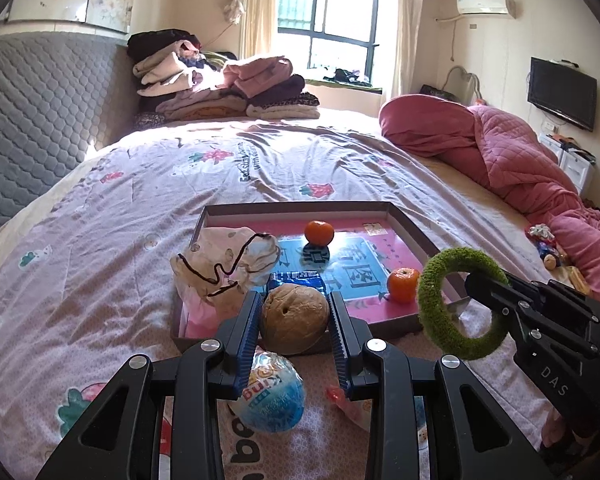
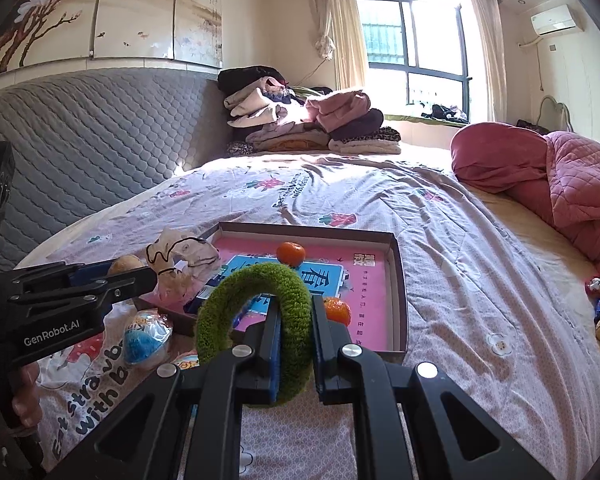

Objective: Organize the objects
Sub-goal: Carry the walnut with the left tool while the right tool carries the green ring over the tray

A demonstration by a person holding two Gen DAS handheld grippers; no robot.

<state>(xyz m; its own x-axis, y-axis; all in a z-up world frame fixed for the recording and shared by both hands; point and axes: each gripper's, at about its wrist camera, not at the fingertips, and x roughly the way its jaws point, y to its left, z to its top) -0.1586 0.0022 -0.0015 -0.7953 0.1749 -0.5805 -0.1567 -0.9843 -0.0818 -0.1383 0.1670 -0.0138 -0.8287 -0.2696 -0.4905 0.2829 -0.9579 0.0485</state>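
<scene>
My left tool (image 1: 294, 322) was clamped on the brown walnut-like ball (image 1: 294, 317), one blue pad on each side, jaws narrow. My right tool (image 2: 296, 344) was fully closed, pinching one side of the green fuzzy ring (image 2: 256, 328); the ring stood on edge with its hole facing across the tool.

Landmark was the shallow box lid (image 1: 410, 220) on the bed (image 1: 120, 220).

- Ball: in the left view it sat over the lid's near edge, lid floor straight ahead along the tool's line.
- Ring: in the left view it hung by the lid's near right corner; in the right view it sat over the lid's near edge. Lid lay ahead and slightly left of the right tool.
- Inside the lid already: cloth pouch with dark cord (image 1: 224, 264) at the near left, one orange (image 1: 319, 233) towards the far side, a second orange (image 1: 403, 285) by the near right wall, a blue packet (image 1: 300, 280) just behind the ball.
- Outside the lid, nearer me: blue foil egg (image 1: 272, 396) and a small pink wrapped sweet (image 1: 340, 398) on the bedsheet.

My read: both loads needed a short push forward over the near rim. Left tool was better placed, with open floor ahead mid-lid. Ring's drop spot looked tight against the second orange.
</scene>
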